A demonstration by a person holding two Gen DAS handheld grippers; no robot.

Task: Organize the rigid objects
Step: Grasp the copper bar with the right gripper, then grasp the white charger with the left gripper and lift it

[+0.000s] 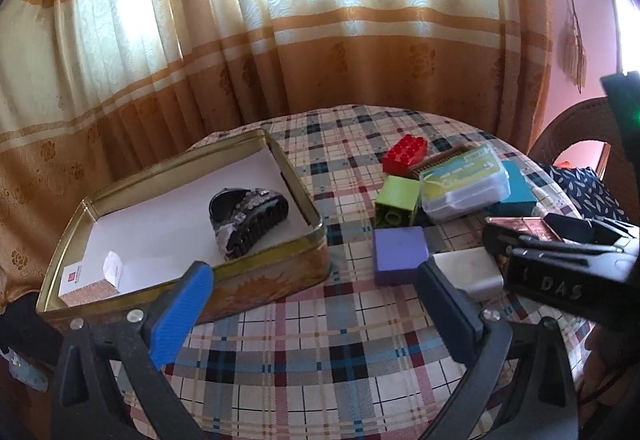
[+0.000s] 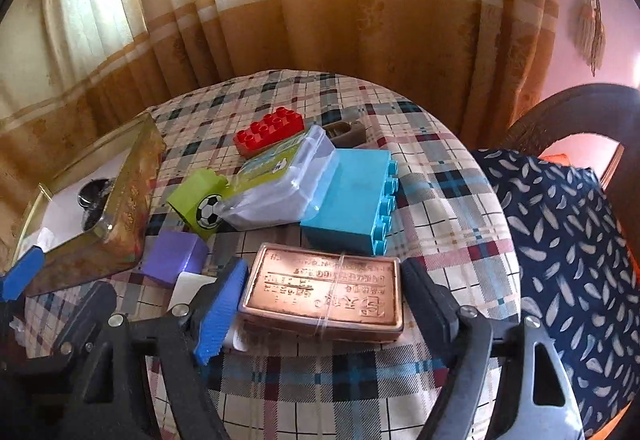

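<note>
A flat copper tin lies on the plaid tablecloth. My right gripper is shut on it, one pad against each short end. Beyond it are a teal brick, a clear plastic case, a green brick with a football print, a red brick, a purple block and a white block. My left gripper stands open over bare cloth, beside the gold tin box. The box holds a black hair claw and a small white carton.
A brown comb lies behind the clear case. A chair with a dark patterned cushion stands at the table's right edge. Curtains hang close behind the round table.
</note>
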